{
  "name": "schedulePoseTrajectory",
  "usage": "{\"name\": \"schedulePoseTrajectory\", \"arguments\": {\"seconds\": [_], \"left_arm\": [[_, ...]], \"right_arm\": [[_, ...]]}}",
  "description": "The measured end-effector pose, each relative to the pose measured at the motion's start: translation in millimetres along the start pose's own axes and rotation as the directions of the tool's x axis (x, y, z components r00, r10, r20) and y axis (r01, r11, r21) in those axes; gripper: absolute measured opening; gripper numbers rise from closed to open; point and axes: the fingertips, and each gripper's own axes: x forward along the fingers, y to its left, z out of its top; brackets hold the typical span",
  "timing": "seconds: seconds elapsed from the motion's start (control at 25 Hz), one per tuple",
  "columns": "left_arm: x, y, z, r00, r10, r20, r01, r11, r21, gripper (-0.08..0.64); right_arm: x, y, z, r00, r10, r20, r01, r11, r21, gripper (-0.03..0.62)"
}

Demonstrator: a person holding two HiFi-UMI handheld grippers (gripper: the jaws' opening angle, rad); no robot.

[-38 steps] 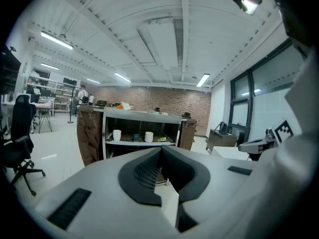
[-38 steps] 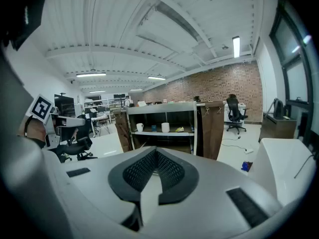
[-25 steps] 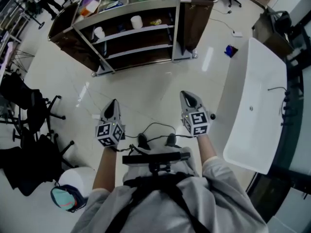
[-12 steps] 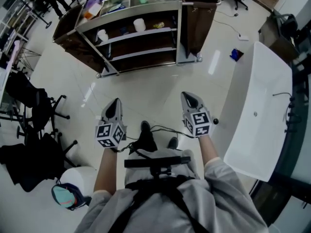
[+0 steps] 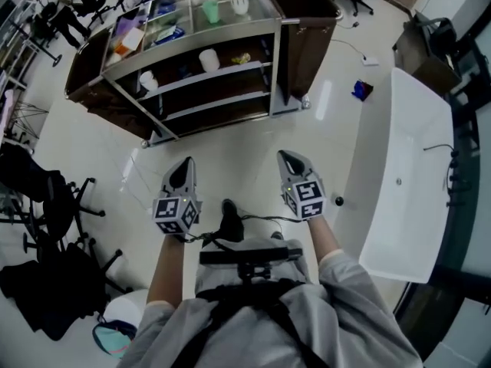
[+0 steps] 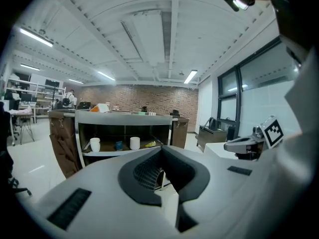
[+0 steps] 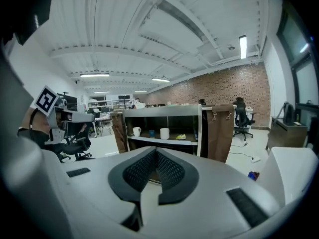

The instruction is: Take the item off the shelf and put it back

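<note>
A grey metal shelf unit with dark brown side panels [image 5: 278, 67] is seen at the far side of a pale glossy floor [image 5: 230, 140]. On its upper inner shelf a white cylindrical cup [image 5: 209, 60] is set upright, with a small yellow object [image 5: 244, 57] just beside it to the right and a white mug [image 5: 148, 80] further along to the left. On the top board a green cup [image 5: 211, 11] and another white cup [image 5: 239, 4] are placed.

The left gripper [image 5: 182, 167] and the right gripper [image 5: 290, 160] are held side by side above the floor, both pointed toward the shelf unit and well apart from it. In each gripper view the dark ribbed pads are seen pressed together, and nothing is pinched between them. The items are all found on the shelf, and none is touched by either gripper.

A long white rectangular basin [image 5: 406, 167] is seen to the right, and black office chairs [image 5: 46, 205] are seen to the left.
</note>
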Motion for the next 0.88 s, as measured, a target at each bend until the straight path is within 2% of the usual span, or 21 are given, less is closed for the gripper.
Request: {"name": "schedulePoseTrajectory", "arguments": {"seconds": [0.4,0.68,0.88], "left_arm": [[89.9,72.9,19.9,0.993,-0.11,-0.041,0.111,0.994,0.021,0.006],[133.4,104.4,22.3,0.983,-0.169,-0.071,0.171,0.985,0.031,0.006],[167.7,107.6,18.4,0.979,-0.176,-0.102,0.179,0.984,0.018,0.006]], "right_arm": [[123.1,4.0,36.0,0.998,-0.05,-0.036,0.048,0.997,-0.06,0.009],[190.5,-3.7,56.5,0.992,-0.116,-0.048,0.106,0.979,-0.172,0.011],[236.6,-21.5,65.7,0.991,-0.107,-0.083,0.083,0.965,-0.25,0.076]]}}
